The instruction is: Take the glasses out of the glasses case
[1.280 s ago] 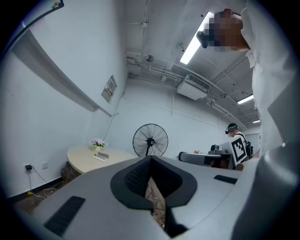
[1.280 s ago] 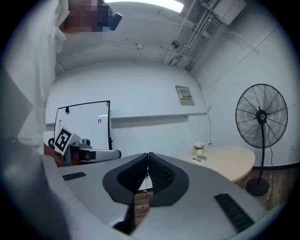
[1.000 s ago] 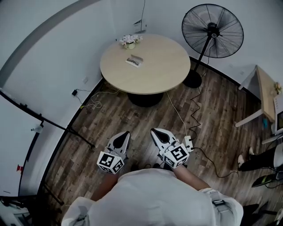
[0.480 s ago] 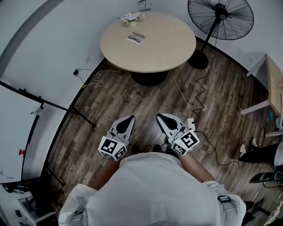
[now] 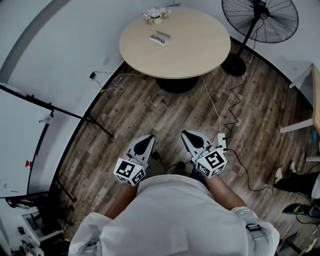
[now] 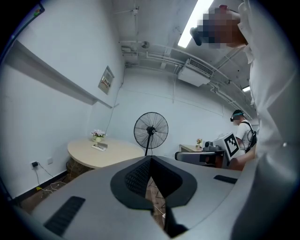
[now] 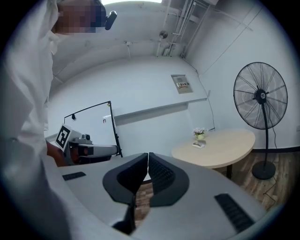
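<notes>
A wood-plank floor (image 5: 150, 110) stretched to the round table (image 5: 190, 50), well ahead of both tongs. We carried the left gripper (image 5: 146, 141) and right gripper (image 5: 189, 138) low by our body, each clenched on nothing, probably because the table was not yet within reach. The glasses case (image 5: 159, 38) lay there near a flower pot (image 5: 156, 15). It looked small, flat and greyish, too distant to judge open or closed.

glasses case (image 5: 160, 38), flat, on round table (image 5: 197, 47)

The round table (image 5: 185, 50) stands well ahead of you; on it lies the glasses case (image 5: 160, 38), with the flowers (image 5: 156, 15) just behind. The fan (image 5: 261, 21) stands right of the table. Your left gripper (image 5: 147, 138) and right gripper (image 5: 186, 134) sit side by side before you.
</notes>
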